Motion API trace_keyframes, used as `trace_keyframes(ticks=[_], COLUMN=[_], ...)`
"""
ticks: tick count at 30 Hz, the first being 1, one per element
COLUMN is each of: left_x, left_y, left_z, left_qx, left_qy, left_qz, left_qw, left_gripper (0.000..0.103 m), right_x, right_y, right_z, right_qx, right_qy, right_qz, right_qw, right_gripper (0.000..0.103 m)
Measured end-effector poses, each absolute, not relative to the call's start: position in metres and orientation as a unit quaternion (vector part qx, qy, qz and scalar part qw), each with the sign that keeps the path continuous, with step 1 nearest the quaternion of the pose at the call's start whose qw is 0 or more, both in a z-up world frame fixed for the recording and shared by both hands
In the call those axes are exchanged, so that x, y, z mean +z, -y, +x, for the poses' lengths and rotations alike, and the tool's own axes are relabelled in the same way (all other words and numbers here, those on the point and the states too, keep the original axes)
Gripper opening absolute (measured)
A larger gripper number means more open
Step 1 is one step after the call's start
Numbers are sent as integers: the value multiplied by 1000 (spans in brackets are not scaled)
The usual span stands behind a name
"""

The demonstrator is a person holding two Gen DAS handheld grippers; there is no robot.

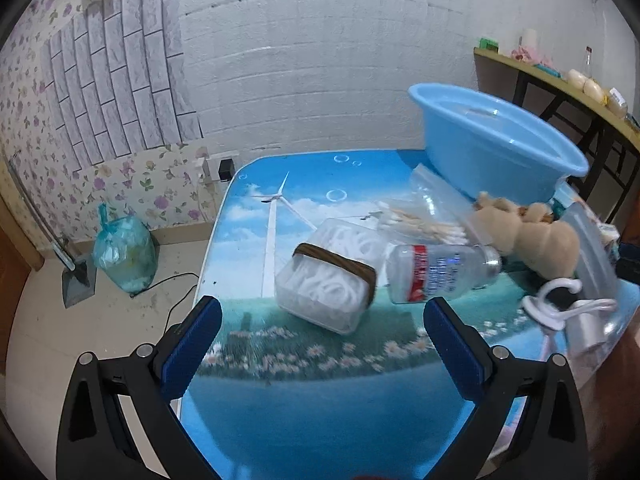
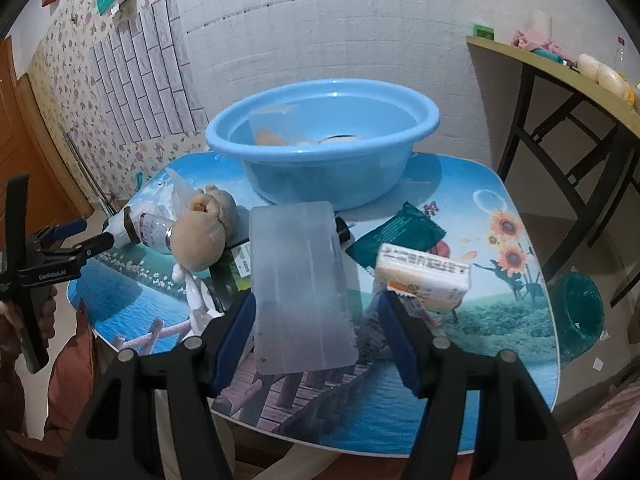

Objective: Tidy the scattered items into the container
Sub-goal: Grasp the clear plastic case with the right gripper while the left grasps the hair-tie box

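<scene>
A blue basin [image 2: 320, 148] stands at the back of the printed table [image 2: 500, 312], with a few items inside; it also shows in the left wrist view [image 1: 492, 140]. My left gripper [image 1: 322, 320] is open, just short of a clear box of white rings [image 1: 328, 276] with a brown band. A clear bottle [image 1: 440, 274] lies beside it, then cotton swabs [image 1: 424, 224] and a beige plush toy [image 1: 536, 232]. My right gripper [image 2: 318, 336] is open around a frosted plastic case [image 2: 304, 288], jaws apart from it. A soap packet [image 2: 424, 276] and green sachet [image 2: 400, 236] lie right.
A white hook [image 1: 556, 308] and clear bag [image 1: 436, 196] lie on the table. A wooden side table [image 2: 560, 80] with bottles stands at the right. A green bin [image 2: 580, 312] sits on the floor right. A rubbish bag [image 1: 124, 252] sits on the floor left.
</scene>
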State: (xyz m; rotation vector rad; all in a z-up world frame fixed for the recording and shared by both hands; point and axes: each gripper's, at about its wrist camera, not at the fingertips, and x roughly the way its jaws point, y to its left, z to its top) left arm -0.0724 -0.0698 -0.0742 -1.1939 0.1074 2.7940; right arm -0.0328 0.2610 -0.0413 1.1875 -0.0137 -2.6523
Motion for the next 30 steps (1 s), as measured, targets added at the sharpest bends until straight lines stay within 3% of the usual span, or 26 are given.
trace_keyframes(ticks=[9,10,11,14,26,30], left_x=[-83,-83,-83,-85,-82,-78], left_y=[77,76,76,75,72,72], left_z=[-98,-100,-101,-106,-90,-78], left_qx=[912,912,912,903,904,904], left_qy=[-47,-47,-47,-32,-30,-27], left_qz=[-402,-401,-401,-417,-415,-414], left_qw=[69,73,74,100,104,103], left_gripper=[101,96,82,60,58,58], right_x=[-46,-46,-46,-45,-53,-52], right_y=[-255,-255,-254,-251,-243,-247], right_z=[-44,-44,-45,-47,-48,-45], right_qx=[-901,-901,-901,-901,-894,-896], right_qy=[-3,-2,-1,-2,-18,-13], right_qz=[418,418,417,417,430,425], right_qw=[115,117,117,120,129,128], right_gripper=[64,65,65,66,66,59])
